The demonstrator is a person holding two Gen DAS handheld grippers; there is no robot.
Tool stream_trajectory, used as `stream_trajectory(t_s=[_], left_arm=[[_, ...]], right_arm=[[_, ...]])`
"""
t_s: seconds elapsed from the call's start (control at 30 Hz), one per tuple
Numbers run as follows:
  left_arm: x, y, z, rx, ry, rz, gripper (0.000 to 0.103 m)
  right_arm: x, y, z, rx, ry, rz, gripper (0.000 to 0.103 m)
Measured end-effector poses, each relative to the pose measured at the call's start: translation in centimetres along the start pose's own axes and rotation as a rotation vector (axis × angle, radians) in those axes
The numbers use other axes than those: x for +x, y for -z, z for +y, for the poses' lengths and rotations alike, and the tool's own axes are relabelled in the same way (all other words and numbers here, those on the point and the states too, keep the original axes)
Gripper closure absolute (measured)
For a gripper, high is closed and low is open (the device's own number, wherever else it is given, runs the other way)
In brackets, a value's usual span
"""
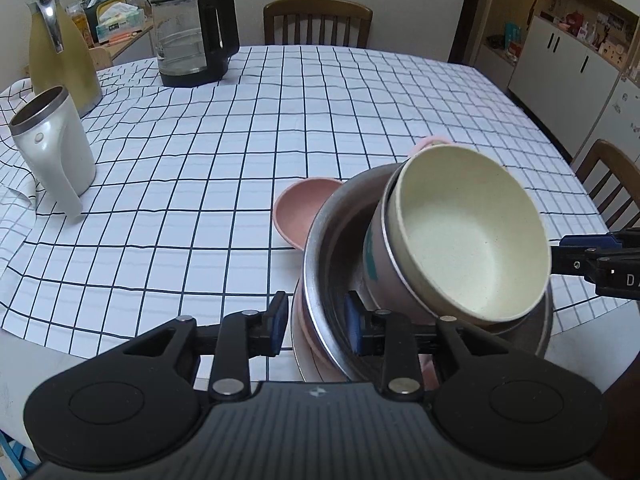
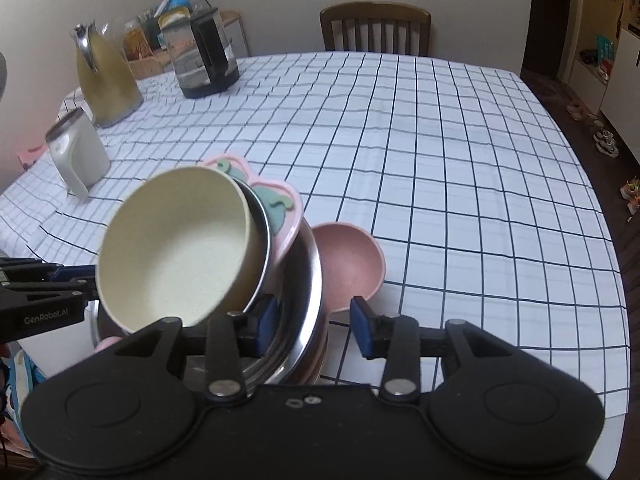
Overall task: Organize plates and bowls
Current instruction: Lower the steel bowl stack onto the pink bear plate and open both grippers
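Two tongs, left (image 1: 316, 326) and right (image 2: 314, 326), spread, straddling steel bowl (image 1: 320, 248) rim without pinching; cream bowl (image 1: 472, 236) tilted inside, near table (image 1: 200, 200) front edge.

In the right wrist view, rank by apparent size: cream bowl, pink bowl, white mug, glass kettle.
1. cream bowl, though nearest the camera, which inflates it.
2. pink bowl and glass kettle look alike; unranked.
3. white mug, smallest.
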State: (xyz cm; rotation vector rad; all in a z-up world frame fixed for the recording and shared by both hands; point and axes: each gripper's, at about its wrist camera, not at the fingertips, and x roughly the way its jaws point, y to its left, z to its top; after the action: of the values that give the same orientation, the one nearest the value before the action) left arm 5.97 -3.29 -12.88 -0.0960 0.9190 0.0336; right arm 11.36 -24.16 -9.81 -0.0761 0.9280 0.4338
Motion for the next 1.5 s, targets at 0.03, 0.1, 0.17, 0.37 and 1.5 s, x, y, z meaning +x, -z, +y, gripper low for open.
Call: stream_trajectory(t_s=[0.03, 0.1, 0.17, 0.37, 1.5], left_arm=[[-0.4, 0.0, -0.1, -0.004, -0.003, -0.006, 0.073], [-1.1, 0.1, -0.2, -0.009, -0.008, -0.023, 0.072], [-1.9, 0.1, -0.5, -0.01, -0.021, -0.039, 0.072], [-5.2, 0.4, -1.6, -0.026, -0.047, -0.121, 0.039], [-17.0, 4.7, -9.7, -0.173, -0.099, -0.279, 0.0]], right_arm=[[-0.4, 0.1, 0.1, -0.003, 0.001, -0.011, 0.061], [-1.1, 0.1, 0.2, -0.013, -0.001, -0.03, 0.059], [-1.9, 0.2, 0.3, -0.017, -0.015, -0.048, 0.053], [-4.3, 0.4, 0.7, -0.046, -0.064, -0.11, 0.044], [-15.5, 3.7, -0.8, -0.185, -0.188, -0.316, 0.0]])
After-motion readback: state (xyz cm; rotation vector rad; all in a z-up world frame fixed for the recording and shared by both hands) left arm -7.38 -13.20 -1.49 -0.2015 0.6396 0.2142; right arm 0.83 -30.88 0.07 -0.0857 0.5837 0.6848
